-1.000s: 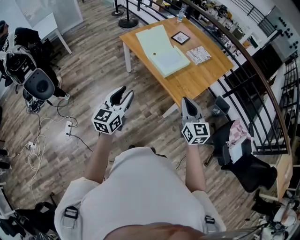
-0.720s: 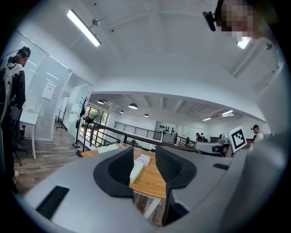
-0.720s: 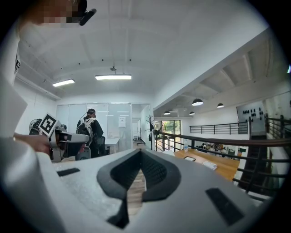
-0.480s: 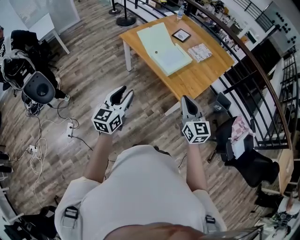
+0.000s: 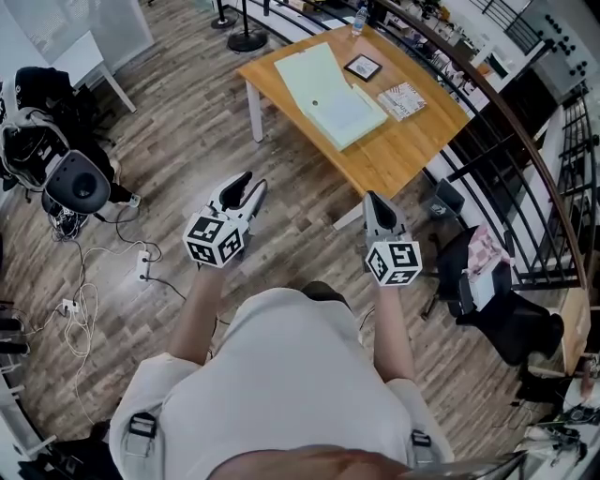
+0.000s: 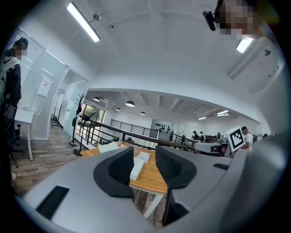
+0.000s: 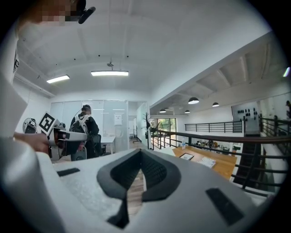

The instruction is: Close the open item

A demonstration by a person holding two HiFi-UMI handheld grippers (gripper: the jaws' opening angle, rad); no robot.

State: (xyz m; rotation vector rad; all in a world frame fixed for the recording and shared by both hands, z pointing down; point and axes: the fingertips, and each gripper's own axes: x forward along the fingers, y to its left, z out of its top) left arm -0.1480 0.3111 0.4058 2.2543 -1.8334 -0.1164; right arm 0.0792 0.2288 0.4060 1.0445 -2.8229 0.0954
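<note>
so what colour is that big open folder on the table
The folder is pale green, clearest in the head view.

- Bare wood floor (image 5: 300, 187) stretches from your left gripper (image 5: 255, 181) and right gripper (image 5: 372, 200) to the tabletop (image 5: 394, 155); nothing stands in it.
- The tabletop's near corner is bare wood, so you can come in there.
- The open folder (image 5: 328, 94) covers the left part. A dark framed tile (image 5: 363, 67) and a patterned booklet (image 5: 400, 100) lie just beside it.
- A bottle (image 5: 357, 19) stands upright at the far edge.
- The curved railing (image 5: 511, 131) runs close along the tabletop's right side and shuts that approach.
- A black chair (image 5: 511, 333) stands to your right.
- Cables (image 5: 80, 309) and a dark chair (image 5: 73, 185) lie to your left, well apart from your path.
</note>
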